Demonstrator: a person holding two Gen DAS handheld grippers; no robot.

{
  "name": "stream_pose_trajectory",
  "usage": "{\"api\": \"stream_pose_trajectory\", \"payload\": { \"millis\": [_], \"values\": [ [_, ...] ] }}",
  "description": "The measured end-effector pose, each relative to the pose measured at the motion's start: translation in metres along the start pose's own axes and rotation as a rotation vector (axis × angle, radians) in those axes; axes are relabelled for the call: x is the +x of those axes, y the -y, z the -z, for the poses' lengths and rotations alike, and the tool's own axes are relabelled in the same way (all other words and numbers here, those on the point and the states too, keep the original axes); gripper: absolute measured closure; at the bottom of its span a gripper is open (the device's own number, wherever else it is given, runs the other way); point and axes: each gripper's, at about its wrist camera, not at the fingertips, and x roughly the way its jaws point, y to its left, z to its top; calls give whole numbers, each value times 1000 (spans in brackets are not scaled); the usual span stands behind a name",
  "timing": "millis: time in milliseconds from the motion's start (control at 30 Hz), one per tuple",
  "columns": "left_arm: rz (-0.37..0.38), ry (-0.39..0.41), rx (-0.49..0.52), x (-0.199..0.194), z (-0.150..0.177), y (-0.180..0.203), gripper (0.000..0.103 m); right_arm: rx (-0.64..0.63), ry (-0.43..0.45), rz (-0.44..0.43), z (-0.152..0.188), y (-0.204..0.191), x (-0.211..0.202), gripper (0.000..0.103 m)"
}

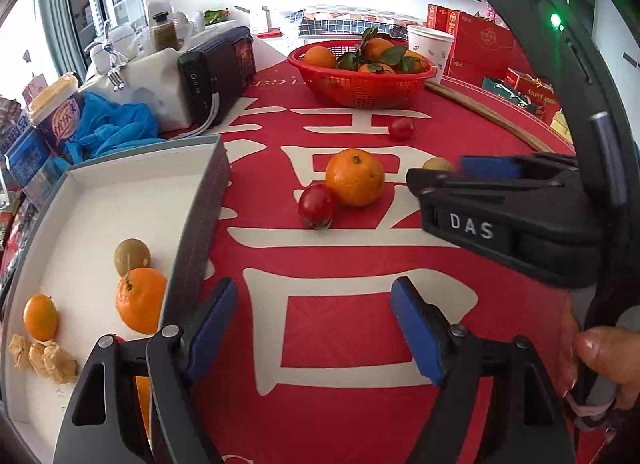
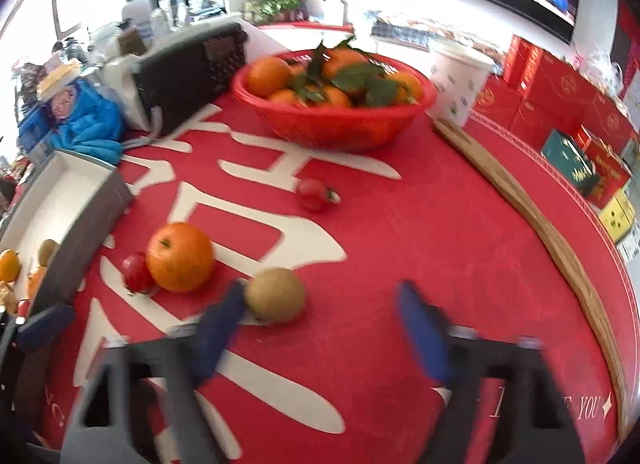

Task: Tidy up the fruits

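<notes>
- So, my right gripper (image 2: 320, 328) has its blue pads spread; the left pad touches the brownish-green round fruit (image 2: 275, 295), the other pad stands clear, nothing clamped.
- That fruit lies on the red tablecloth (image 2: 420, 248), just right of the loose orange (image 2: 179, 257), a cherry tomato (image 2: 135, 272) against the orange's left.
- My left gripper (image 1: 314, 324) hangs agape and empty beside the white tray (image 1: 120, 208), left of the orange.

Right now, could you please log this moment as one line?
right gripper: open, reaching brown fruit | left gripper: open, empty | box: partly filled
</notes>
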Motion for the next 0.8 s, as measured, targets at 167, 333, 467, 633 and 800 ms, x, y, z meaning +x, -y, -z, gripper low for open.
{"api": "stream_pose_trajectory", "payload": {
  "millis": [167,333,467,633,800],
  "values": [
    [12,-16,-5,7,-8,4,21,-25,17,-31,3,-6,-3,74],
    [0,-27,1,18,-24,11,23,32,-11,-57,25,22,-24,74],
    [0,-28,-23,29,-38,9,30,85,-6,-64,49,46,-49,74],
    [19,-15,-18,27,-39,12,81,154,22,-109,64,67,-69,74],
    [31,-16,-32,5,-14,14,81,150,12,-123,72,70,-68,74]
  ]
}}
